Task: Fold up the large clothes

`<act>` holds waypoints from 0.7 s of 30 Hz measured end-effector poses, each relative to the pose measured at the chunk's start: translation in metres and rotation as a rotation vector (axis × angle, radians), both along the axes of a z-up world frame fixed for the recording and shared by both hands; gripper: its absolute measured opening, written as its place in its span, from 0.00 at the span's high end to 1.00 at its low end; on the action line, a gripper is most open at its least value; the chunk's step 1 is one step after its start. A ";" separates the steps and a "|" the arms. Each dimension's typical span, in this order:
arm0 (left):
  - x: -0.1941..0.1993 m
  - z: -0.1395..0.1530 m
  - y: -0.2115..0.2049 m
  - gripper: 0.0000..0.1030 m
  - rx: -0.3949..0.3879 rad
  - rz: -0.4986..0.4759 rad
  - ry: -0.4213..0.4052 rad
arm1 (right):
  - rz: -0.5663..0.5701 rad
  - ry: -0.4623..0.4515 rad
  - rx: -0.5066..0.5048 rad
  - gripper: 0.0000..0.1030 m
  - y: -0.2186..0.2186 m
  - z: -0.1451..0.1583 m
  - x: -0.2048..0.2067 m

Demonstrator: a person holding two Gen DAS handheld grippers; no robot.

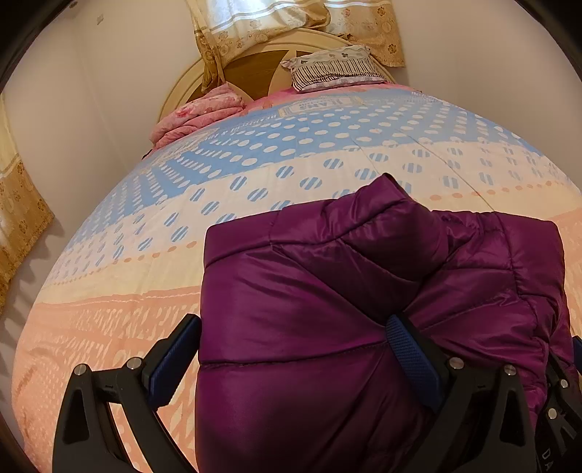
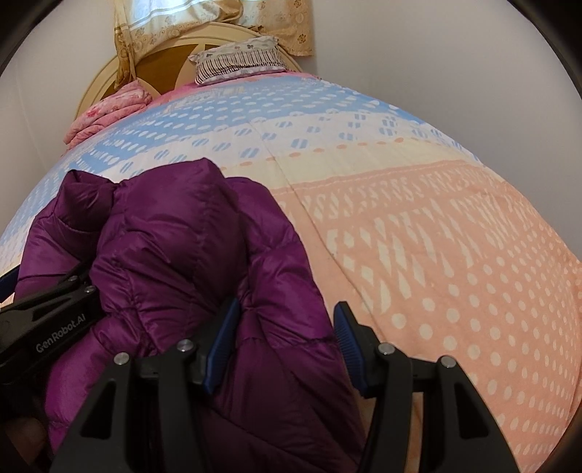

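left gripper (image 1: 291, 349): jaws standing about half open around a thick bunch of the purple puffer jacket (image 1: 363, 291); right pad pressing into the padding, left pad sitting at the folded edge, contact on that side unclear; reading it as gripping the fold.
right gripper (image 2: 282, 345): jaws standing roughly mid-open, straddling the jacket's right edge roll; left pad digging into the fabric, right pad touching or just beside it; looking like a hold on a thick wad.
jacket location: lying bunched and partly folded at the near end of the bed, on the quilt (image 1: 109, 309), over its peach band and reaching into the white-and-blue band; both grippers sitting at its near edge, close beside each other.
handling (judgement): shiny nylon shell looking slippery; quilted fill looking soft, springy, light for its bulk; probably puffing back open after each fold; not fragile.
where to grab (judgement): stitched seams, hem or stacked edge layers, taking a deep bite, not the slick top panel alone.
far end: pink folded blanket (image 1: 196, 116) and striped pillow (image 1: 334, 69) lying by the headboard (image 1: 182, 83), well apart from the jacket; curtain (image 1: 254, 22) hanging behind.
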State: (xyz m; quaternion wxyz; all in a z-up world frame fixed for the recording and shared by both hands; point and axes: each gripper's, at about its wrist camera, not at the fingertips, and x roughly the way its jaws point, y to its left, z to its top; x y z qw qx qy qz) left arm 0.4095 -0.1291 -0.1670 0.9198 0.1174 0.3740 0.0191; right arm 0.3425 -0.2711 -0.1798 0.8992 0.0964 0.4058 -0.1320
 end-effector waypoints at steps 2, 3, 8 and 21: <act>0.000 0.000 -0.001 0.02 0.005 0.000 0.001 | 0.001 0.002 -0.002 0.45 0.000 0.000 0.000; 0.000 -0.001 -0.001 0.02 0.007 -0.001 0.002 | 0.001 0.003 -0.004 0.45 0.000 0.000 0.000; 0.000 0.000 -0.001 0.01 0.010 -0.001 0.002 | 0.001 0.001 -0.001 0.45 0.000 0.000 0.000; 0.001 0.000 -0.001 0.01 0.006 -0.002 0.003 | 0.000 -0.010 0.022 0.44 -0.003 -0.002 -0.001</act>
